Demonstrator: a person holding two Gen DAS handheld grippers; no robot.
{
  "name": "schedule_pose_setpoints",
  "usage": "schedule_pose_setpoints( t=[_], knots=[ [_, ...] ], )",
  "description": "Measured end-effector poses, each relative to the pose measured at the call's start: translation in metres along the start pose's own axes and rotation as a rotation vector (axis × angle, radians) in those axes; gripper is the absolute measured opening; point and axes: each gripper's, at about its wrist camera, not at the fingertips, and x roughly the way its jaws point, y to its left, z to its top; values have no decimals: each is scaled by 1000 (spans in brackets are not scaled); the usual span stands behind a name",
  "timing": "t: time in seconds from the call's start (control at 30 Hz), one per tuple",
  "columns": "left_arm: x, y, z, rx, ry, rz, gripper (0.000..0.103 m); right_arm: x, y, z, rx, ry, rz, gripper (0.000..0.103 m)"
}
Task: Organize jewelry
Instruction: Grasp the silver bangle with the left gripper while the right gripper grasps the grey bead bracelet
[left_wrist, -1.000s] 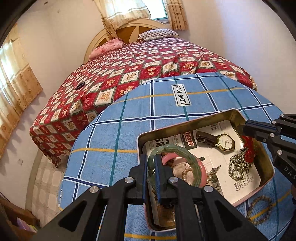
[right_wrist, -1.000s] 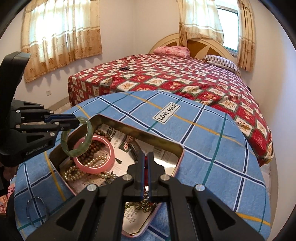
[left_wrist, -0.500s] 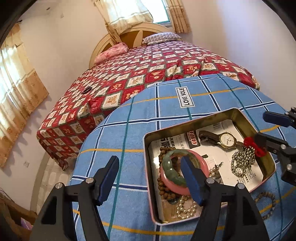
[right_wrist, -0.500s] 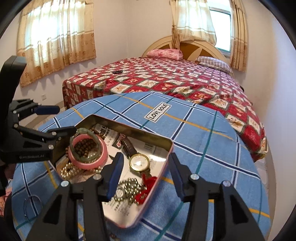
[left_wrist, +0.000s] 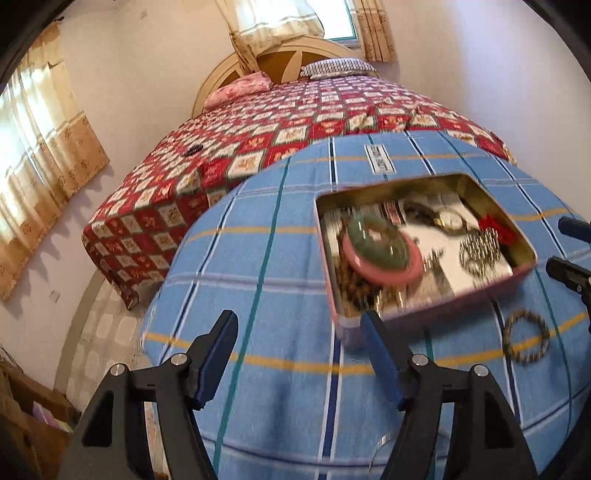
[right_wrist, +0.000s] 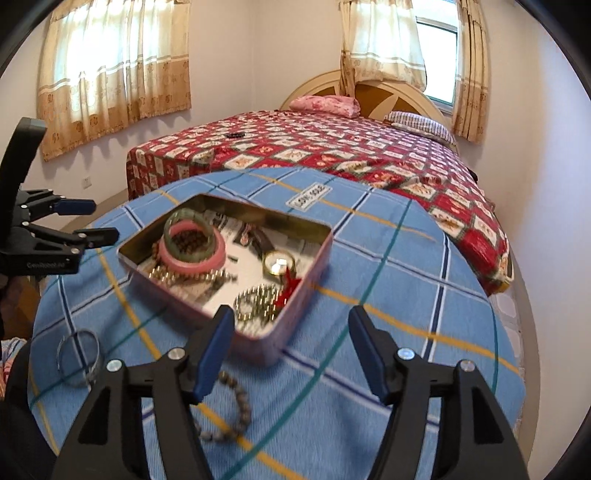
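Observation:
A pink tin box (left_wrist: 436, 306) (right_wrist: 258, 347) sits on the blue checked tablecloth. In it lie a green bangle (left_wrist: 369, 243) (right_wrist: 177, 254) on a pink bangle (left_wrist: 402, 273) (right_wrist: 218, 258), a watch (left_wrist: 448, 218) (right_wrist: 279, 264), a silver bead chain (left_wrist: 478, 254) (right_wrist: 258, 299) with a red tassel (left_wrist: 496, 227) (right_wrist: 290, 288), and pearl and brown beads. A brown bead bracelet (left_wrist: 526, 339) (right_wrist: 229, 410) and a thin silver bangle (right_wrist: 77, 354) lie on the cloth outside the box. My left gripper (left_wrist: 299, 358) (right_wrist: 83, 219) is open and empty, near the box. My right gripper (right_wrist: 291, 350) (left_wrist: 565, 247) is open and empty.
The round table (right_wrist: 424, 295) stands against a bed with a red patterned quilt (right_wrist: 332, 147). Curtained windows are behind. A white label (right_wrist: 308, 195) is on the cloth beyond the box. A wooden shelf (left_wrist: 33, 406) shows low on the left.
Both grippers opened and drew back from the box. The green bangle was let go onto the pink bangle, and the red-tasselled chain was let go into the box.

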Motion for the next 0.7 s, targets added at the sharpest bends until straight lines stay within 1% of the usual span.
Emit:
schedule_pose_setpoints(
  t=[0.2, 0.27, 0.37, 0.57, 0.63, 0.7],
  knots=[
    [-9, -9, -37, 31, 40, -12, 69, -2, 10, -18, -12, 41, 14, 72],
    [-11, -11, -47, 41, 54, -12, 69, -3, 16, -23, -23, 49, 19, 76],
    [-12, -18, -63, 72, 81, -16, 69, -3, 26, -29, -47, 58, 31, 77],
    [-17, -26, -70, 85, 89, -43, 69, 1, 40, -37, -87, 82, 45, 78],
    [-13, -31, -70, 102, 94, -37, 69, 2, 43, -38, -95, 85, 47, 81],
    [-5, -32, -71, 103, 110, -28, 69, 4, 44, -40, -101, 89, 46, 82]
  ],
)
